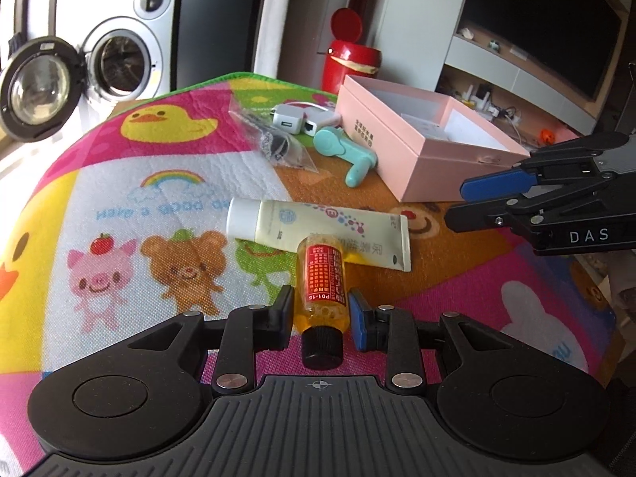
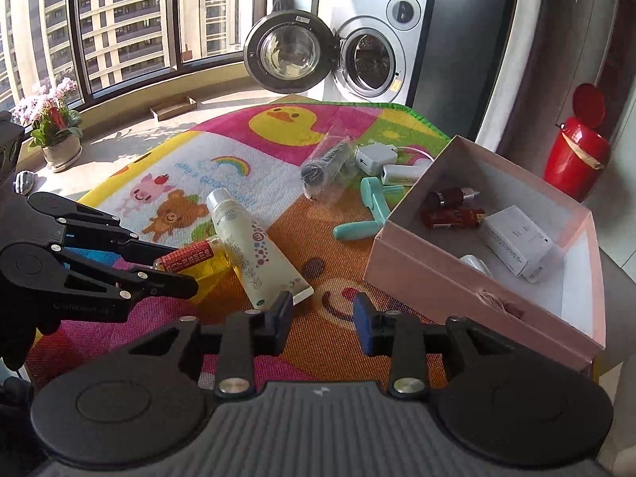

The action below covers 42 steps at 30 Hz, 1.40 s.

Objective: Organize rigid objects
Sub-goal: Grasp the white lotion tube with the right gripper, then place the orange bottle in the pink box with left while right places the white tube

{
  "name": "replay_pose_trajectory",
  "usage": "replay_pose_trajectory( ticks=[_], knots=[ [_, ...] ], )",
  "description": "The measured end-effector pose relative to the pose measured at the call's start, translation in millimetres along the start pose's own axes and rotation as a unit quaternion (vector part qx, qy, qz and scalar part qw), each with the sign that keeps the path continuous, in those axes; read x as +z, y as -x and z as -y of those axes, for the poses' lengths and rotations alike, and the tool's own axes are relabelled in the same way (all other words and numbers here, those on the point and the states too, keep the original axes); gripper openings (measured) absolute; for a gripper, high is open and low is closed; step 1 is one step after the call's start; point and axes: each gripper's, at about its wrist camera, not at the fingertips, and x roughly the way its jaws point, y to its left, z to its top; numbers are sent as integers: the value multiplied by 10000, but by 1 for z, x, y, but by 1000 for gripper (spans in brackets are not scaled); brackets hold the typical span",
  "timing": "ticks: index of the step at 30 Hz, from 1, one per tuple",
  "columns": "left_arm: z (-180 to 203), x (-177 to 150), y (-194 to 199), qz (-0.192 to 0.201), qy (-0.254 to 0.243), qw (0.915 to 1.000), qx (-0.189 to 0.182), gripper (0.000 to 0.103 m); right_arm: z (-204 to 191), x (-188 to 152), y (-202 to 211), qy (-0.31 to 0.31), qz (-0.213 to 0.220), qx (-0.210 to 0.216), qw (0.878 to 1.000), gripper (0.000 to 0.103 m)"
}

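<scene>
My left tongs (image 1: 321, 310) are clamped on a small amber bottle (image 1: 321, 278), pads pressing its sides just above the black screw cap (image 1: 321, 348), which points back toward me. The bottle sits low over the cartoon play mat (image 1: 167, 183) on the counter, its far end at the cream tube (image 1: 318, 234) that lies across the mat just beyond it; I cannot tell whether the two touch. I judge the bottle light and stiff, but its smooth wall could be slippery and possibly breakable, so holding on the labelled body looks right, not on the cap. Its red label carries Chinese characters I cannot read, plus "P01-15".

My right tongs (image 2: 322, 312) stand apart with nothing between them, hovering over the mat between the tube's crimped end and the pink box (image 2: 457, 278) to the right. The box is open and already holds small things: a white adapter (image 2: 516, 244), a dark red bottle (image 2: 445, 198) and a red item beside it. Dark Chinese print runs down the box's side. The tube's writing is too small to make out. "DAS" shows on the right tongs' body in the left view.

Still loose on the mat are a teal handheld fan (image 1: 349, 151), a clear bag (image 1: 274, 143) and white chargers (image 1: 288, 119).
</scene>
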Motion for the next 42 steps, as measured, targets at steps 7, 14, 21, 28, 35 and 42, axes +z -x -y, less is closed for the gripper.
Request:
replay_pose_trajectory(
  ticks=[7,14,21,28,35,42],
  knots=[
    [-4,-4,8,-192,-169,9996,80,33,-39,36,-44,599,181,631,9960,49],
    [-24,-3,14,-279,-76,9996,76,33,-44,55,-109,574,-331,771,9948,51],
    [-21,1,6,-152,-25,9998,134,33,-36,34,-80,370,-483,899,9941,35],
    [12,1,13,64,-429,9984,-372,32,12,-20,5,-458,-158,368,9981,35],
    [61,13,15,232,-962,9928,-678,32,57,-66,88,-1198,421,-504,9906,35],
    [92,24,17,323,-1243,9883,-827,32,67,-84,113,-1452,711,-702,9843,35]
  ],
)
